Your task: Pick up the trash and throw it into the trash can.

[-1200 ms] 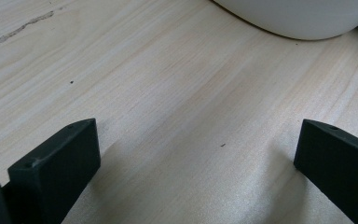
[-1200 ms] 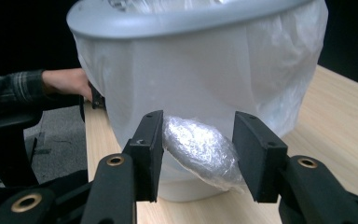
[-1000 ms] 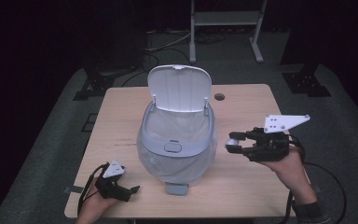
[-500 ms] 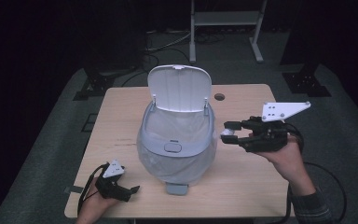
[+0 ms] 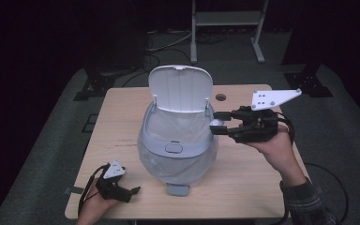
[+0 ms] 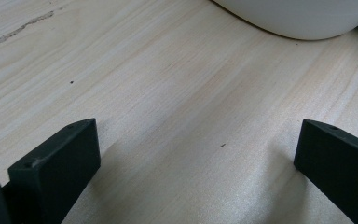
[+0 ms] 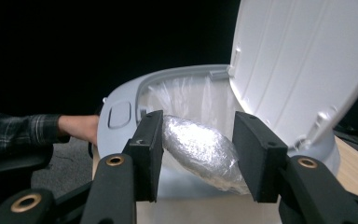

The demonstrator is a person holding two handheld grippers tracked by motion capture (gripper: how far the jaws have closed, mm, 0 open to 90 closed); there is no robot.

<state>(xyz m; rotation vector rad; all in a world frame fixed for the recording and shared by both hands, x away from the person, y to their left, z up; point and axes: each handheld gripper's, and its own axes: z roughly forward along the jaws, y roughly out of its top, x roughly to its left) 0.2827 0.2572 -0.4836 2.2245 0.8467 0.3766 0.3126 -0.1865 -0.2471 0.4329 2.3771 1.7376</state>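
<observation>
Compared with a second ago, the right tongs (image 5: 218, 123) are seen higher and closer to the bin (image 5: 177, 154), now at its rim beside the raised lid (image 5: 181, 89). A foil-wrapped lump (image 7: 200, 150) is grasped between their jaws, in front of the bin's open, bag-lined mouth. The left tongs (image 5: 133, 191) are unchanged in place, resting released on the desk (image 5: 117, 136) near its front left corner, with bare wood between the wide jaws. The bin is unmoved at the middle of the desk. The desk is of pale wood, with a round hole (image 5: 221, 97) near its far edge. Grey carpet is seen around it, and a metal stand (image 5: 227, 28) against the dark background
</observation>
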